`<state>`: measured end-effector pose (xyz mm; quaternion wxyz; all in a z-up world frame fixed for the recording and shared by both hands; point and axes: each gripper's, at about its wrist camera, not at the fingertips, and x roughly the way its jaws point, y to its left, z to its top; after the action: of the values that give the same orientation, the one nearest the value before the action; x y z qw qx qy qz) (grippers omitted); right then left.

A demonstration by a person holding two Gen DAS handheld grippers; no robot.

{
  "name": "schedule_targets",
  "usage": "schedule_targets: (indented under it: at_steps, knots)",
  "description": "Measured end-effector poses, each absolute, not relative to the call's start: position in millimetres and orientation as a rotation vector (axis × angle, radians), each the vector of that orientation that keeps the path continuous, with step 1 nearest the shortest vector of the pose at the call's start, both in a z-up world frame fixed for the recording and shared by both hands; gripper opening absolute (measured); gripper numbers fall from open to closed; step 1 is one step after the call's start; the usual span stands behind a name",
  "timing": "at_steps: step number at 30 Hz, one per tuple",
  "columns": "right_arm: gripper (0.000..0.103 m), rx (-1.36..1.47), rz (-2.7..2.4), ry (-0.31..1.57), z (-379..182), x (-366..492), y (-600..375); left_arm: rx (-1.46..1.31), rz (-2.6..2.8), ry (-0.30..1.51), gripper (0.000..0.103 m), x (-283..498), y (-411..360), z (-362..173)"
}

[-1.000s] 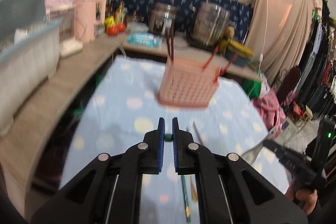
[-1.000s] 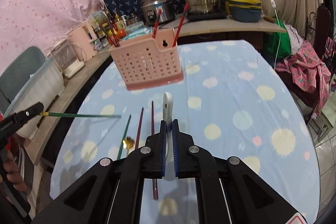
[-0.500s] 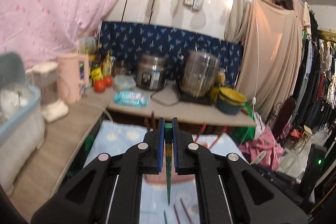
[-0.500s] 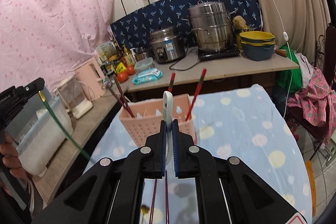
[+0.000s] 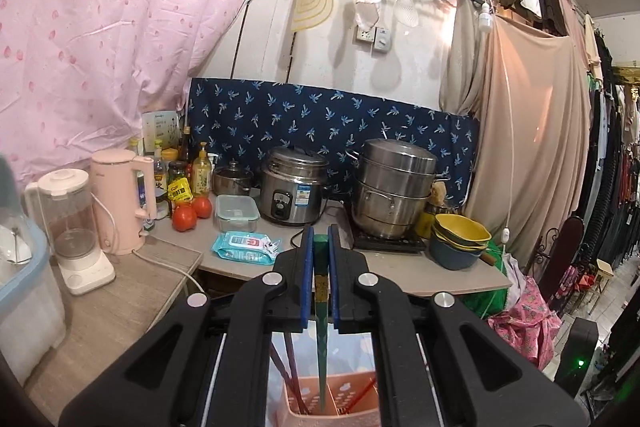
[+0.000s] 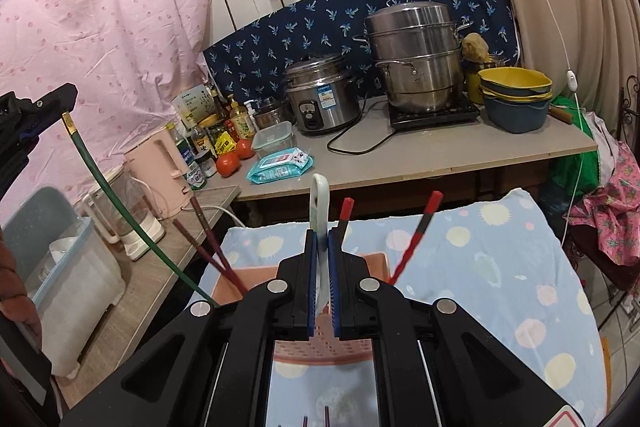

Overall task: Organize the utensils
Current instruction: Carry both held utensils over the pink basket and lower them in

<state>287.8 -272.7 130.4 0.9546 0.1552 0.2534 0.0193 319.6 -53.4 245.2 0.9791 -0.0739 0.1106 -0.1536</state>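
Over the pink basket near the table's far edge, the left claw pinches a green chopstick pointing down, ready to drop in. The right claw pinches a white spoon upright above it.

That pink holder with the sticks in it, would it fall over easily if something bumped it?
Probably fairly easily. The pink basket looks like thin perforated plastic, so likely light. The red chopsticks and dark chopsticks lean outward well above its rim, which could help tip it.
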Motion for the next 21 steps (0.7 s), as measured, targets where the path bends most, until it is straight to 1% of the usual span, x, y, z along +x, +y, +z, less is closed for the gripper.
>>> schedule_targets:
  at_steps: [8,13,21]
  knots:
    - [0.007,0.329,0.034,0.574,100.7,327.8,-268.8,-0.151,-0.301,0.278,0.007,348.9,-55.4,216.4]
    - [0.007,0.327,0.043,0.611,83.9,336.5,-264.8,-0.147,-0.305,0.324,0.007,359.7,-56.5,197.7]
    - [0.007,0.325,0.044,0.633,72.5,342.3,-262.0,-0.150,-0.308,0.348,0.007,364.9,-58.8,186.5]
